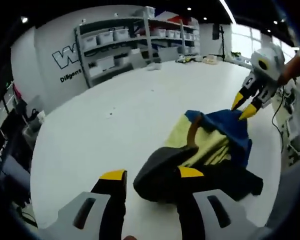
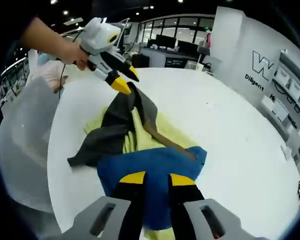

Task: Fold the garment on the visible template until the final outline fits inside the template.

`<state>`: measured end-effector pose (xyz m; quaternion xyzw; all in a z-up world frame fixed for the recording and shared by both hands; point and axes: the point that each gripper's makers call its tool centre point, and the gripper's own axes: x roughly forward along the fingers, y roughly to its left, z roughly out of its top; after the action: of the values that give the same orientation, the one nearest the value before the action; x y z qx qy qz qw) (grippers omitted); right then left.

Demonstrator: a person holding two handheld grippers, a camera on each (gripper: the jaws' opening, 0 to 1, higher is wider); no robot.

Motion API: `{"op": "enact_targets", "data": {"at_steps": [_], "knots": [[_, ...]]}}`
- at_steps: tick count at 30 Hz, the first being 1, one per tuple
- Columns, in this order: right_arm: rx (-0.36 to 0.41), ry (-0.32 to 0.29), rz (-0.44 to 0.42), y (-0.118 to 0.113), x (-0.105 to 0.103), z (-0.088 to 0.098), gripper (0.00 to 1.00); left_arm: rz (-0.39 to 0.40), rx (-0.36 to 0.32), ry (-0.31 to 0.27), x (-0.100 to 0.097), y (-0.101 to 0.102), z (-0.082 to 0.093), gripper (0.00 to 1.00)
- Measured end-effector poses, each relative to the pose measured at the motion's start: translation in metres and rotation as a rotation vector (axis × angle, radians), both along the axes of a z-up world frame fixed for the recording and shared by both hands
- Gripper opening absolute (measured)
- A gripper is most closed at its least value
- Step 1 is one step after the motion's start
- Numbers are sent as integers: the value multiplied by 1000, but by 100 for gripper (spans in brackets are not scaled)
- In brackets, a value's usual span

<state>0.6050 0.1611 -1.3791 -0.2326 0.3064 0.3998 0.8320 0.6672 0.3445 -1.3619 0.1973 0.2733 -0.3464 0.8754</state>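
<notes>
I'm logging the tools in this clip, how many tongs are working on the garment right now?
2. The left tongs pinch the dark end of the garment at the table's far side; the right tongs hold its blue edge at the opposite end.

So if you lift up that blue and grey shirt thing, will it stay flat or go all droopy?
Probably droopy. The garment already lies in soft folds and bunches over the yellow template, so it looks limp, not stiff. Where the left gripper has its grey edge, the cloth hangs in a sagging strip. It likely weighs little, and should slide easily on the smooth white table.
</notes>
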Motion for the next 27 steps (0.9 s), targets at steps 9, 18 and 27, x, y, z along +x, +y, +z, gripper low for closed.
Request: {"op": "enact_targets", "data": {"at_steps": [9, 18, 27], "knots": [[36, 6, -31, 29, 25, -3, 15, -131, 53, -25, 6, -31, -2, 34], [87, 53, -52, 57, 32, -14, 14, -260, 140, -33, 0, -50, -18, 32], [74, 109, -86, 53, 31, -29, 18, -306, 213, -37, 8, -50, -29, 25]]}}
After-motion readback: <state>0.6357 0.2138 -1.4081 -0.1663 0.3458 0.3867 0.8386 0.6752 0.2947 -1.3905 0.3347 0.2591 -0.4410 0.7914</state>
